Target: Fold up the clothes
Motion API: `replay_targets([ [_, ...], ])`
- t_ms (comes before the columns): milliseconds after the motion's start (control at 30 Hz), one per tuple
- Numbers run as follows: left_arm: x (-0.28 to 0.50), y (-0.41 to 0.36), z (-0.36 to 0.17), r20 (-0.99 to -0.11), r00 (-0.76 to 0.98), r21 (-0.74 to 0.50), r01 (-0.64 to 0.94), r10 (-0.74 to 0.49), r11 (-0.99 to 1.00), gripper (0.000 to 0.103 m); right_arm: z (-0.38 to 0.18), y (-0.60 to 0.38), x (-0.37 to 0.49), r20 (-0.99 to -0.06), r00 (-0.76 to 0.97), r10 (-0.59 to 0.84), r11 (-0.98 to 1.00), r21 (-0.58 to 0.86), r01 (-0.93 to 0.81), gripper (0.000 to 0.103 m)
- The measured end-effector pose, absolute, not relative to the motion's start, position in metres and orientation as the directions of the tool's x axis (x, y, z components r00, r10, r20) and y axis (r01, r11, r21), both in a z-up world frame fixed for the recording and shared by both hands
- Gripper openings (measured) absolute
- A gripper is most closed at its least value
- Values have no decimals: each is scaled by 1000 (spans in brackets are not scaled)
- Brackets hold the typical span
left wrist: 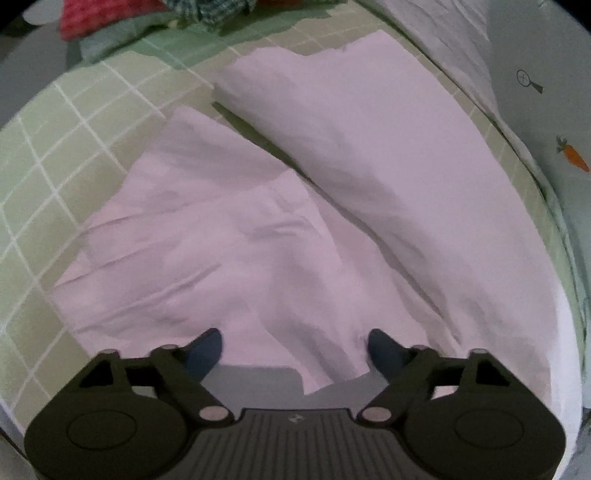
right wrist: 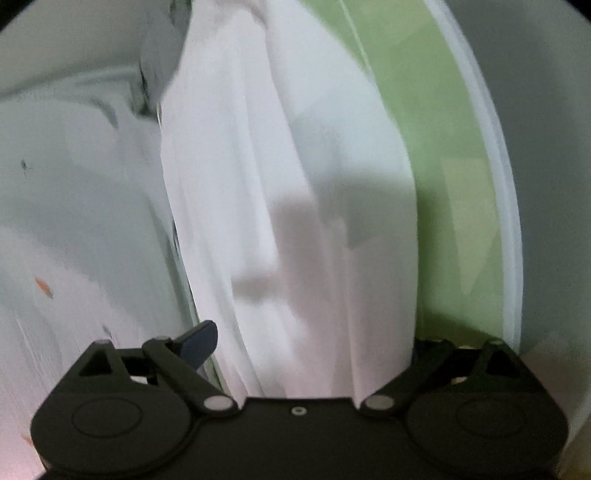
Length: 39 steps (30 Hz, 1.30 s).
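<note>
Green checked bedding [left wrist: 55, 155] covers the bed in front of you, with a heap of red and plaid clothes [left wrist: 147, 18] at its far edge and a white sheet printed with a carrot [left wrist: 572, 157] along the right. Your pale pink trousers [left wrist: 295, 221] lie spread flat across the checks, both legs running away from you and parted by a narrow gap. Your left hand-held gripper [left wrist: 295, 349] hovers over the near end of the trousers, fingers spread wide with nothing between them. Your right hand-held gripper [right wrist: 314, 343] is also released; the blurred pink cloth [right wrist: 295, 221] runs straight up between its fingers, covering the right one, with the left fingertip [right wrist: 201, 339] beside the cloth's edge.
</note>
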<state>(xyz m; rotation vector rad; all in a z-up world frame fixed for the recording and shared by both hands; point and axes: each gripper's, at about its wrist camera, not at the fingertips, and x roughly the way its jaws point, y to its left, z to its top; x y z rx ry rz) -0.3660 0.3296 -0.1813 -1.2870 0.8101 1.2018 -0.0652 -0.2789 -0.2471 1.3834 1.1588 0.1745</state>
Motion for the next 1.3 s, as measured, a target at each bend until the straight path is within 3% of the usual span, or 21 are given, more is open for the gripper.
replay_targets([
  [167,-368,326,-179,-946,219,-263,-949,237,-173,61,-233,-306,-22,-581,558,592,345,809,476,95],
  [233,-371,324,-179,-940,236,-290,-934,247,-211,49,-231,-309,-3,-599,561,571,380,799,466,95],
  [400,-374,319,-180,-926,260,-330,-909,273,-255,44,-227,-279,35,-628,553,548,463,778,424,88],
  [433,-370,320,-181,-923,263,-337,-905,279,-259,38,-226,-274,41,-631,546,551,473,775,419,79],
  [467,-370,319,-182,-917,281,-358,-892,283,-276,32,-226,-271,46,-645,534,546,488,763,423,60],
  [533,-372,316,-183,-903,315,-403,-859,293,-315,15,-224,-271,52,-679,508,530,521,734,436,38],
  [633,-381,310,-178,-877,347,-456,-818,333,-350,10,-219,-278,53,-688,498,527,541,724,427,30],
  [800,-396,289,-152,-851,312,-469,-814,423,-343,4,-203,-291,46,-685,497,532,579,723,377,28],
  [967,-421,260,-126,-818,307,-485,-823,486,-295,4,-198,-294,41,-699,507,504,620,701,351,43],
  [1033,-432,249,-118,-810,306,-490,-821,500,-292,4,-198,-294,39,-706,514,487,636,690,346,43],
  [1167,-450,221,-97,-805,278,-465,-845,524,-266,4,-191,-299,30,-683,547,484,639,703,312,17],
  [1300,-473,193,-78,-795,251,-465,-837,553,-288,3,-166,-308,13,-660,584,472,672,698,246,12],
])
